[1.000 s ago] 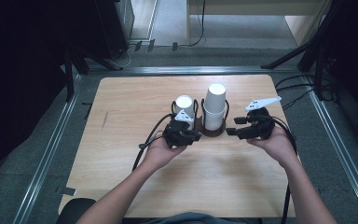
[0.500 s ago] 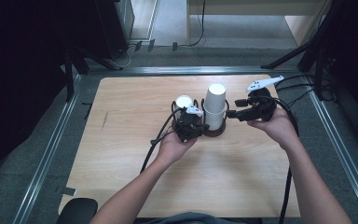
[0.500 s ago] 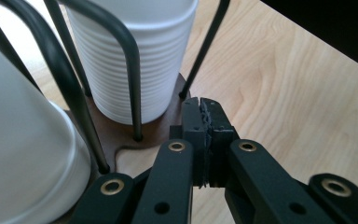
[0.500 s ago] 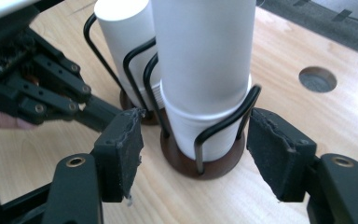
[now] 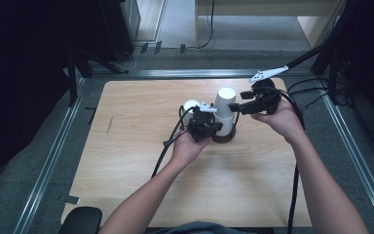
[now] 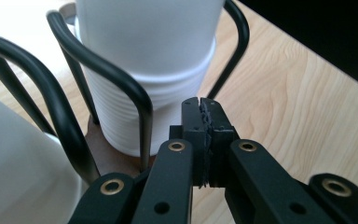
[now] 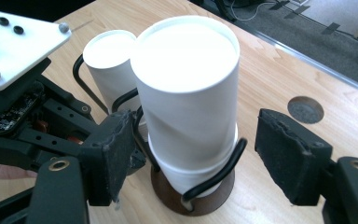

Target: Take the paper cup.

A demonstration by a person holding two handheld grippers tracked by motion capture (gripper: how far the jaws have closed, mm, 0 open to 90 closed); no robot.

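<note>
A stack of upturned white paper cups (image 5: 225,105) (image 7: 186,93) stands inside a black wire holder (image 7: 214,179) on a round brown base (image 5: 224,138). A second, lower white cup (image 5: 191,105) (image 7: 107,60) stands just left of it. My right gripper (image 5: 241,108) (image 7: 198,140) is open and straddles the top cup. Its jaws have just been opening, and the pads (image 7: 286,158) stand clear of the cup's sides. My left gripper (image 5: 208,127) (image 6: 203,135) is shut with nothing between its jaws. It sits low beside the holder's wire loops (image 6: 121,88), next to the ribbed bottom cup (image 6: 144,107).
The holder stands near the middle of a light wooden table (image 5: 126,146). A round cable hole (image 7: 305,109) sits in the tabletop behind the cups. Cables (image 5: 168,144) trail from both grippers across the wood. A metal rail (image 5: 48,161) frames the table.
My right gripper has risen and moved away from me to the top cup, with its jaws spreading wider. My left gripper has slid right, up against the holder, and closed fully.
</note>
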